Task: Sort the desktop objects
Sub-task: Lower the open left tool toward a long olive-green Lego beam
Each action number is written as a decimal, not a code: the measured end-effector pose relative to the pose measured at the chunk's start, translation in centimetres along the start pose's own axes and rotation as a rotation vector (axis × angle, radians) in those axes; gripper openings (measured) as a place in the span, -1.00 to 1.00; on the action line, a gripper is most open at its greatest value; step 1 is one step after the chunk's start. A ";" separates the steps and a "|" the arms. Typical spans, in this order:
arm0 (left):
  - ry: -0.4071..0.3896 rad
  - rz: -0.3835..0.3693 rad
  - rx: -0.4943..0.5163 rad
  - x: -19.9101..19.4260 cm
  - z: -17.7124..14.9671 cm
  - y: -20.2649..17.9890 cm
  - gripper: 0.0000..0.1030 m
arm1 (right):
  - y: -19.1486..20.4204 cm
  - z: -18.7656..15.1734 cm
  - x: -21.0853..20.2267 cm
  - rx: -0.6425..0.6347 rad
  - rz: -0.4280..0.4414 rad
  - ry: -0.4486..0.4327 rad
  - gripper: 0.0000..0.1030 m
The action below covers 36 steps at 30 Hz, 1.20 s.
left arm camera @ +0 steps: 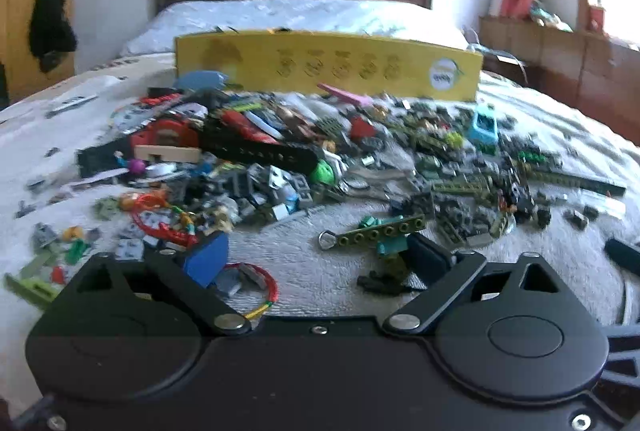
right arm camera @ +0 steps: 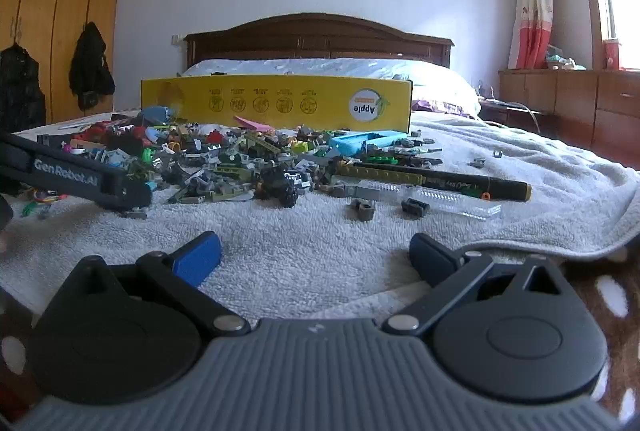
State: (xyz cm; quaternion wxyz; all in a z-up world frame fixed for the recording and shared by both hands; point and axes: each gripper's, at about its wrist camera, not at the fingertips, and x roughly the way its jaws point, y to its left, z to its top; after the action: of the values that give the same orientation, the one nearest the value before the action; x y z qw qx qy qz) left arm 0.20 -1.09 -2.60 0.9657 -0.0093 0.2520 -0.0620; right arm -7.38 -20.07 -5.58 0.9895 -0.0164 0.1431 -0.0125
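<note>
Toy bricks [left arm camera: 280, 151] lie in a big messy pile across the middle of the left wrist picture, on a white towel [left arm camera: 312, 255] spread over a bed. Behind the pile, in the upper middle, stands a long yellow box [left arm camera: 328, 65] on its side.

At the bottom of that picture the left tongs [left arm camera: 316, 259] are wide apart, with nothing between them. A red string loop [left arm camera: 256, 287] lies on the towel just beside the left blue pad. A green strip with holes [left arm camera: 380, 229] lies near the right pad, with a small teal piece [left arm camera: 390, 245] just under it.

In the right wrist picture the right tongs [right arm camera: 316, 255] are also wide apart and hold nothing; only bare towel shows between the pads. The pile [right arm camera: 224, 159] sits in the middle, in front of the yellow box [right arm camera: 276, 101]. A dark pen [right arm camera: 440, 181] lies at the right side of the pile, with a clear ruler [right arm camera: 436, 197] just in front of it. A light blue flat piece [right arm camera: 364, 141] rests near the box. The other tool reaches in from the left edge.
</note>
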 end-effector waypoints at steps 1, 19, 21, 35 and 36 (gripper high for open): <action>-0.009 -0.006 -0.010 -0.2 0.0 0.1 0.81 | 0.1 0.0 0.0 -0.002 -0.004 -0.003 1.00; -0.027 -0.118 -0.150 -0.2 0.4 0.1 0.09 | 0.2 -0.5 0.1 -0.011 -0.006 -0.041 1.00; -0.028 -0.110 -0.137 -0.2 0.4 -0.1 -0.11 | 0.3 -0.5 0.1 -0.012 -0.008 -0.043 1.00; -0.080 -0.119 -0.105 -1.9 0.7 -0.1 -0.12 | 0.4 -0.4 0.1 -0.012 -0.010 -0.044 1.00; -0.087 -0.118 -0.100 -2.1 0.7 -0.1 -0.13 | 0.3 -0.3 0.1 -0.012 -0.004 -0.040 1.00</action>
State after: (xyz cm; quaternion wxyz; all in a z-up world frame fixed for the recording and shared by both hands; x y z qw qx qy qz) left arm -1.31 -0.88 -0.95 0.9688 -0.0749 0.2114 -0.1059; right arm -7.36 -19.80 -5.93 0.9920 -0.0231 0.1232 -0.0132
